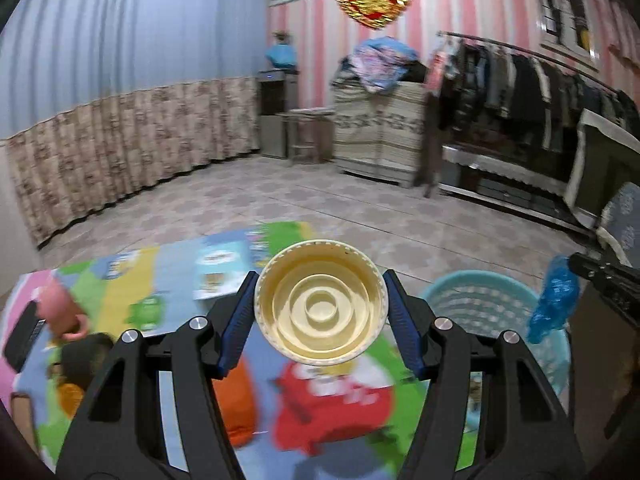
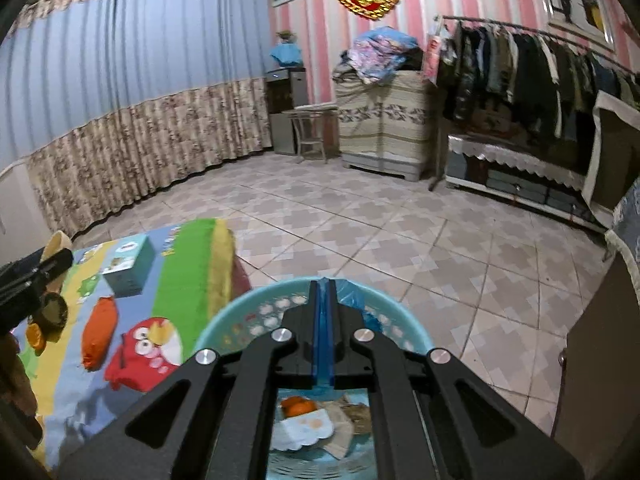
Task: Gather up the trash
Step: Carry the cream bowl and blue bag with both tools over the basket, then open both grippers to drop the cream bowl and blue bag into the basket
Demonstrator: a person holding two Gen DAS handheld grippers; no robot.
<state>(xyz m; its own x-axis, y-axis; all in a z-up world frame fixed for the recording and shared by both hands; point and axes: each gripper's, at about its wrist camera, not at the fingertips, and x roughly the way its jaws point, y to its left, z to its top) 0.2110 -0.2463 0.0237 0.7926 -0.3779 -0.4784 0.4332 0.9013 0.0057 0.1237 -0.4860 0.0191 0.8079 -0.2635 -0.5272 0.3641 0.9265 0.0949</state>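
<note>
In the left wrist view my left gripper (image 1: 321, 273) is shut on a round cream plastic container (image 1: 320, 308), its blue pads pressing on both sides and its hollow side facing the camera. It hangs over a colourful play mat (image 1: 132, 280). A teal basket (image 1: 480, 300) stands to the right. My right gripper (image 2: 324, 280) is shut above the basket (image 2: 256, 304), pinching a crumpled blue plastic bag (image 2: 350, 294); the bag (image 1: 554, 300) hangs from its tip. Orange peel and paper scraps (image 2: 308, 420) lie in the basket.
On the mat (image 2: 188, 264) lie a teal box (image 2: 128, 266) and an orange packet (image 2: 98, 338). Tiled floor (image 2: 380, 240) stretches ahead to a curtain, a covered cabinet (image 2: 384, 128) and a clothes rack (image 2: 520, 68). A dark cabinet side (image 2: 600, 360) stands close on the right.
</note>
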